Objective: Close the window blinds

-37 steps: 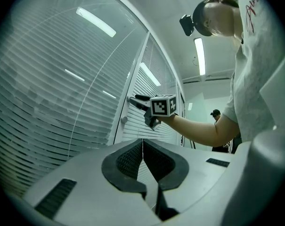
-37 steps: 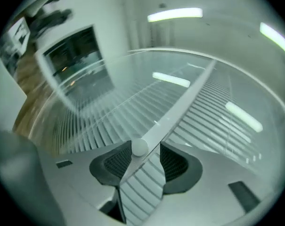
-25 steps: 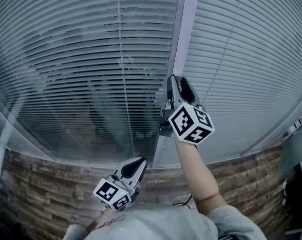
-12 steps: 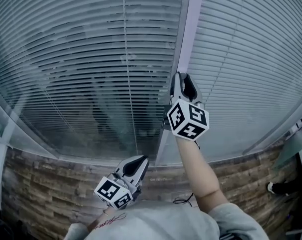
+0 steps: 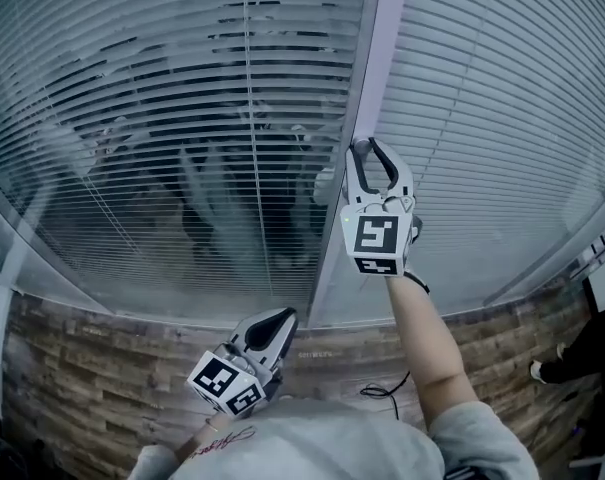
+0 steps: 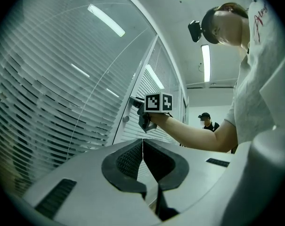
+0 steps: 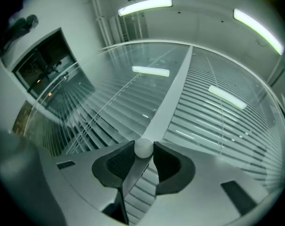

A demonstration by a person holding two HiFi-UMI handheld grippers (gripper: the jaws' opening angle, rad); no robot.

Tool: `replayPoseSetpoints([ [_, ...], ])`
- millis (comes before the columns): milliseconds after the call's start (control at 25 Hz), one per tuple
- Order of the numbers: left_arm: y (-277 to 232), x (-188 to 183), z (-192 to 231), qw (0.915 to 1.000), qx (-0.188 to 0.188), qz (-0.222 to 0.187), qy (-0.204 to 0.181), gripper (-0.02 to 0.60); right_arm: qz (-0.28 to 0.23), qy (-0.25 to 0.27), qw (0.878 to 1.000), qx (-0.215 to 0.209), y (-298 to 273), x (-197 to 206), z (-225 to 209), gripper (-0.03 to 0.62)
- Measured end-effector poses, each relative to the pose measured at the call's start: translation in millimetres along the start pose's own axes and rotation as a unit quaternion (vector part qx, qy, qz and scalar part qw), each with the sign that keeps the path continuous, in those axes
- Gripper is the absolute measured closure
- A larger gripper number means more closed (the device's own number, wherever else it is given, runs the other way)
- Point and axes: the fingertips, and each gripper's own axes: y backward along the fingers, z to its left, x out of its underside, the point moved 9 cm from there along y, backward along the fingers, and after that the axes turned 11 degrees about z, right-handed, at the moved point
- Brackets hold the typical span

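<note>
The left blind hangs behind glass with its slats part tilted, dark gaps showing between them. The right blind looks pale and even. A pale frame post divides them. My right gripper reaches up to this post. In the right gripper view my right gripper has both pads pressed on a small white round knob. My left gripper hangs low near my body, its jaws shut together with nothing in them; the left gripper view shows the tips meeting.
A brick-patterned wall strip runs under the windows. Another small round knob sits lower on the post. A second person stands far back in the room. A cable dangles below my right arm.
My right gripper has closed on the knob and twisted, its marker cube turning to face me. The left blind's slats have tilted, with dark gaps spreading higher. The left gripper has stayed put.
</note>
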Motion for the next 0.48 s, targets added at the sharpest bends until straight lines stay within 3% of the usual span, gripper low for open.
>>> replayPoseSetpoints([
  [160,-2.5,0.2,-0.5,1.0000,0.002,0.000,-0.002,0.563,-0.001,0.086,0.996,0.008,-0.2,-1.5,-0.2,0.462],
  [480,-4.2,3.1,-1.2,1.0000,0.003,0.002,-0.004,0.563,-0.006,0.232,0.973,-0.004,0.4,0.6,-0.2,0.462],
])
